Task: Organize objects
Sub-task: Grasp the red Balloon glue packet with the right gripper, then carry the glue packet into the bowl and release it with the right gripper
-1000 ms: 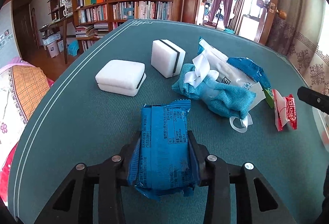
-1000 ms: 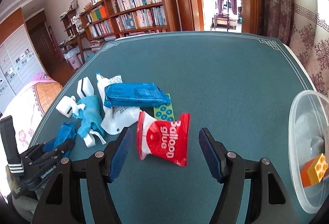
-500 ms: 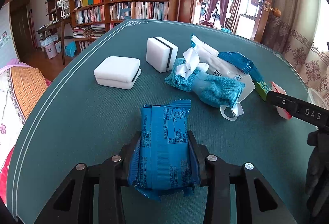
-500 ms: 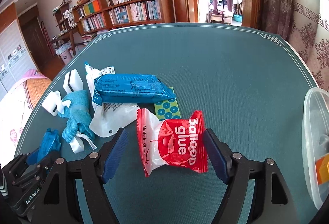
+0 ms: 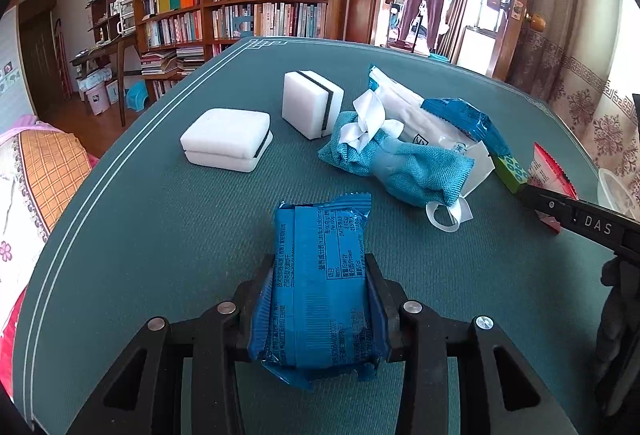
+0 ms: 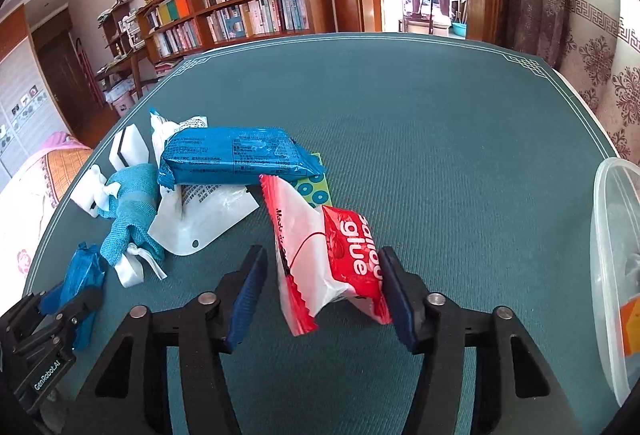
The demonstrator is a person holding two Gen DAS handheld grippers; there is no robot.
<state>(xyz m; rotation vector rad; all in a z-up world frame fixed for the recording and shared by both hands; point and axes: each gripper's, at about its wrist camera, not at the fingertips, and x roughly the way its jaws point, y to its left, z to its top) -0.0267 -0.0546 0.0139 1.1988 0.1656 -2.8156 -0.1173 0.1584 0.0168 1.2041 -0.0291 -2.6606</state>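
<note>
My left gripper (image 5: 320, 275) is shut on a blue snack packet (image 5: 320, 287), held low over the green table. It shows at lower left in the right wrist view (image 6: 82, 277). My right gripper (image 6: 322, 271) is open around a red and white balloon glue packet (image 6: 332, 255). The packet stands tilted between the fingers, touching the right finger (image 6: 394, 291), with a gap to the left one. In the left wrist view the packet (image 5: 548, 171) shows at the right edge behind my right gripper's finger (image 5: 576, 219).
A pile lies on the table: a second blue packet (image 6: 236, 157), a white pouch (image 6: 204, 215), a teal cloth bag (image 5: 400, 163), a green dotted box (image 6: 316, 187). Two white sponges (image 5: 228, 143) (image 5: 312, 107) sit at far left. A clear plastic container (image 6: 616, 275) stands at the right.
My right gripper has moved forward around the balloon glue packet and narrowed; the packet has tipped up against the right finger. My left gripper keeps hold of the blue packet.
</note>
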